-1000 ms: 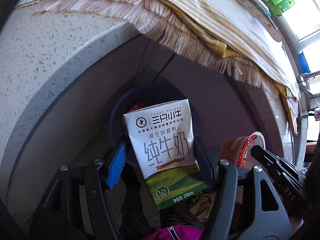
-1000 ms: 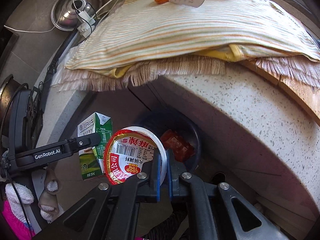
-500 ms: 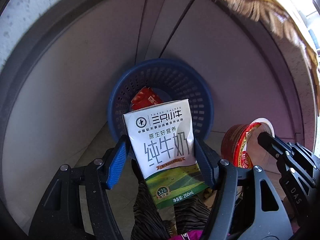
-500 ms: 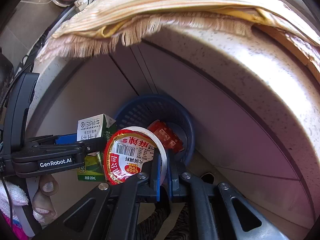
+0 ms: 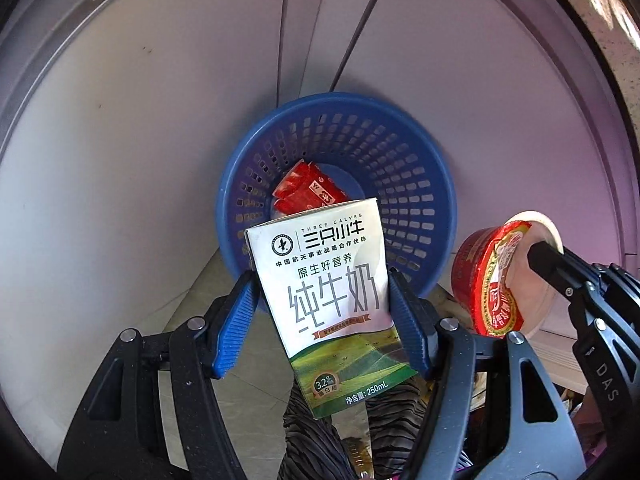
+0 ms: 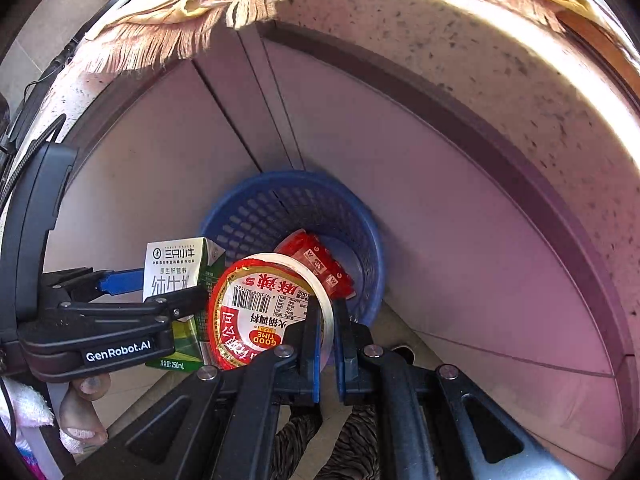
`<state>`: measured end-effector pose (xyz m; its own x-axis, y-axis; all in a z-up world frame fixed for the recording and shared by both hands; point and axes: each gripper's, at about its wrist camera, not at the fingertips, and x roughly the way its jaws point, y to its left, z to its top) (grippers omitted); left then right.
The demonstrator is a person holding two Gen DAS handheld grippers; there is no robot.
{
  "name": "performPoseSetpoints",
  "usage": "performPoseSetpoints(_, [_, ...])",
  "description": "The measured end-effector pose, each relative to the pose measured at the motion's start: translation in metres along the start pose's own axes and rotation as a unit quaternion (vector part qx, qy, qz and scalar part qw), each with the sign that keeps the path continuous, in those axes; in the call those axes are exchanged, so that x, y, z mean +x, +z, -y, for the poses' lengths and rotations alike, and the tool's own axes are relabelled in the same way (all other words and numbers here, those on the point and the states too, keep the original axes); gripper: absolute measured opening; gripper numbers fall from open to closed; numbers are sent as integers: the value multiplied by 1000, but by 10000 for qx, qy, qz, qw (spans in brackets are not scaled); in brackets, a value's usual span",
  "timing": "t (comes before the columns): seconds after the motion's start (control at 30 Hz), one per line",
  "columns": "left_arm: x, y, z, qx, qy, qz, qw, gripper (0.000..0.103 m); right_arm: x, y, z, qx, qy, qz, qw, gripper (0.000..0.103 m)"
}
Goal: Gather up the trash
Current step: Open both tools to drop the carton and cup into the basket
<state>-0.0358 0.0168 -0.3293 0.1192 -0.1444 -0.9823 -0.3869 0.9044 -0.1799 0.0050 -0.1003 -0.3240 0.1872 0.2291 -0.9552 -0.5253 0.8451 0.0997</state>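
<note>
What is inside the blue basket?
Red snack wrappers lie at the bottom of the blue basket. The milk carton held in front covers the near part, so anything there cannot be seen.

The milk carton (image 5: 332,304) at six o'clock reads "THREE CALVES", "纯牛奶", "3.2" and "250mL" (the red-lidded cup (image 6: 264,312) says "GOOD TIME"), and the left gripper (image 6: 176,292), at eight o'clock in the right view, carries "GenRobot.AI".

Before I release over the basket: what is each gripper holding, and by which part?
Left gripper clamps the milk carton across its narrow side faces, mid-height. Right gripper pinches the red sauce cup by its rim wall.
</note>
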Motion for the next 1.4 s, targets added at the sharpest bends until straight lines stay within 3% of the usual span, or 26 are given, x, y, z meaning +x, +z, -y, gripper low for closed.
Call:
performPoseSetpoints(0.3, [-4, 8, 3, 78, 113, 123, 9998, 67, -3, 2, 0, -101, -53, 70, 9999, 10])
performPoseSetpoints(0.47, [-6, 12, 4, 124, 174, 143, 9997, 69, -17, 2, 3, -84, -44, 139, 9999, 25])
performPoseSetpoints(0.93, [-17, 15, 0, 12, 218, 156, 9996, 69, -37, 12, 16, -68, 10, 183, 9998, 41])
performPoseSetpoints(1.2, [-48, 12, 0, -8, 144, 378, 9992, 69, -68, 15, 17, -145, 182, 310, 9992, 53])
performPoseSetpoints(1.4, [-89, 12, 2, -26, 15, 702, 9975, 69, -112, 17, 22, -255, 433, 583, 9970, 68])
